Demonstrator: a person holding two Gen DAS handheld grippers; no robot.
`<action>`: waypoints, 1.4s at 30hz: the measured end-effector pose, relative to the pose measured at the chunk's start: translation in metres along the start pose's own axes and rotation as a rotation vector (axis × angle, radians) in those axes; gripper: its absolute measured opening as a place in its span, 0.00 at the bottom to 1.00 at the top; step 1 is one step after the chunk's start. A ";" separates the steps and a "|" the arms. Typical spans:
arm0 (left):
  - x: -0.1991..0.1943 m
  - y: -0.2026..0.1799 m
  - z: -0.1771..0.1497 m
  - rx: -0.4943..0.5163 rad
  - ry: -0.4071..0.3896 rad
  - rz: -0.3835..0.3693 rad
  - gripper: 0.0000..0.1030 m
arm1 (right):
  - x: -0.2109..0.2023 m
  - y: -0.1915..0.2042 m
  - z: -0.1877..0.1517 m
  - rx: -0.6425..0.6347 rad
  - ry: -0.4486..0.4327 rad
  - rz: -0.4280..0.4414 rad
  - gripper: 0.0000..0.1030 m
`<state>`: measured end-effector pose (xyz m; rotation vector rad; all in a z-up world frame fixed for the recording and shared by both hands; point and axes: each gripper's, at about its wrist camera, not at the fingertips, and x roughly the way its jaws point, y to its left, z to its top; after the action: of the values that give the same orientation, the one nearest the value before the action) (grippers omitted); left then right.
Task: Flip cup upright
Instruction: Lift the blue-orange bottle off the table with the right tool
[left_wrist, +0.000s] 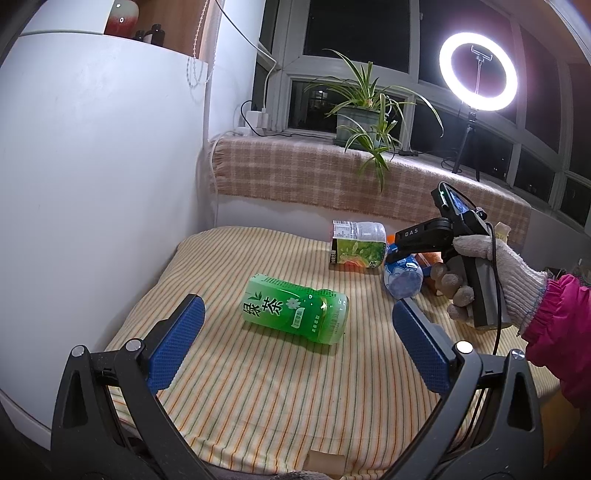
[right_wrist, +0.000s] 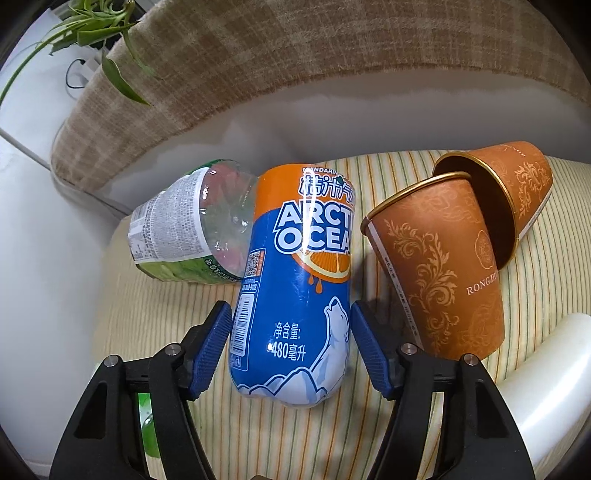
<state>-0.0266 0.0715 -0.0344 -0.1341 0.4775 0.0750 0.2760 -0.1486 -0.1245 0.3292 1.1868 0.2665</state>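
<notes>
A green tea cup (left_wrist: 295, 309) lies on its side on the striped cloth, between and just beyond my open left gripper (left_wrist: 297, 343). In the right wrist view a blue and orange Arctic Ocean cup (right_wrist: 295, 284) stands tilted between the blue pads of my right gripper (right_wrist: 291, 343); the pads (right_wrist: 214, 347) sit at its sides, and contact cannot be told. It also shows in the left wrist view (left_wrist: 402, 275) below the right gripper's body (left_wrist: 436, 236). A clear green-labelled cup (right_wrist: 192, 229) lies on its side left of it.
Two brown paper cups: one upright (right_wrist: 439, 266), one on its side (right_wrist: 517, 192) behind it. A white wall (left_wrist: 92, 184) bounds the left. A checked blanket (left_wrist: 332, 173), a potted plant (left_wrist: 362, 118) and a ring light (left_wrist: 478, 72) stand behind the table.
</notes>
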 end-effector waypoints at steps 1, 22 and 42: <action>0.000 0.000 0.000 0.000 0.000 0.000 1.00 | -0.001 0.000 0.000 0.000 -0.002 -0.001 0.63; 0.006 -0.018 0.003 0.035 0.009 -0.018 1.00 | -0.064 -0.017 -0.081 0.022 -0.041 0.190 0.62; 0.017 -0.064 0.005 0.097 0.052 -0.102 1.00 | -0.081 -0.028 -0.149 0.029 -0.054 0.232 0.63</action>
<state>-0.0028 0.0100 -0.0309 -0.0648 0.5247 -0.0520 0.1086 -0.1878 -0.1162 0.4979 1.1007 0.4396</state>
